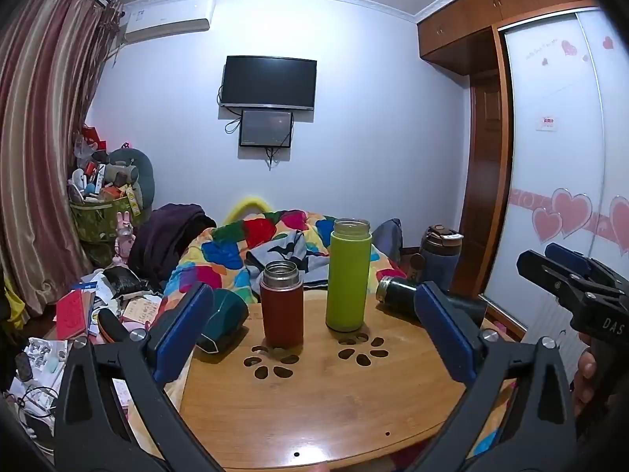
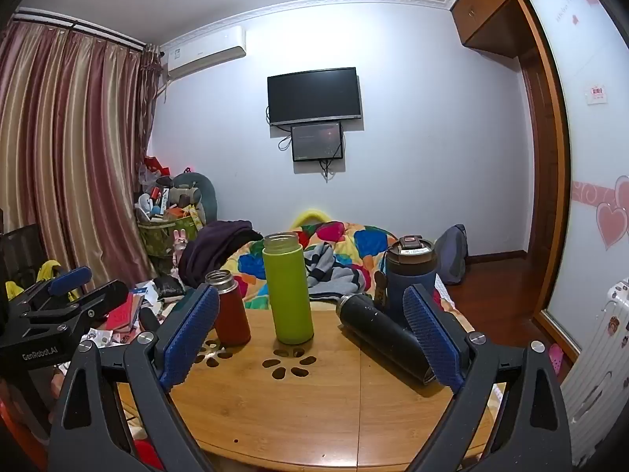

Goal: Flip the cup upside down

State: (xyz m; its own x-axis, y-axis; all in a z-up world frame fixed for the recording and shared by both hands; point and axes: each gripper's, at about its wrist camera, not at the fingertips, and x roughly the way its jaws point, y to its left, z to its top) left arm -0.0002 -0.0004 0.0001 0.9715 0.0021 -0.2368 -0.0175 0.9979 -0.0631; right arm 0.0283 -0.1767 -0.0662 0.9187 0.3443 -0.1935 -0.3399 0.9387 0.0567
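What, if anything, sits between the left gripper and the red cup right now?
Nothing visible. The left gripper is open and faces the red cup, which stands upright on the table with bare wood in front of it. The green cup stands apart to its right.

Dim bluish indoor light, soft shadows, sharp focus, strong fisheye bending, dark corners

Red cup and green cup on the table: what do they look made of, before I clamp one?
Red cup: bare metal neck with thread rings and a shine, likely stainless steel; the body is matte red, perhaps a coating or sleeve. Green cup: matte lime body with no glare, probably painted metal or plastic; its neck looks translucent, glass or plastic. Both stand upright on the glossy wooden table.
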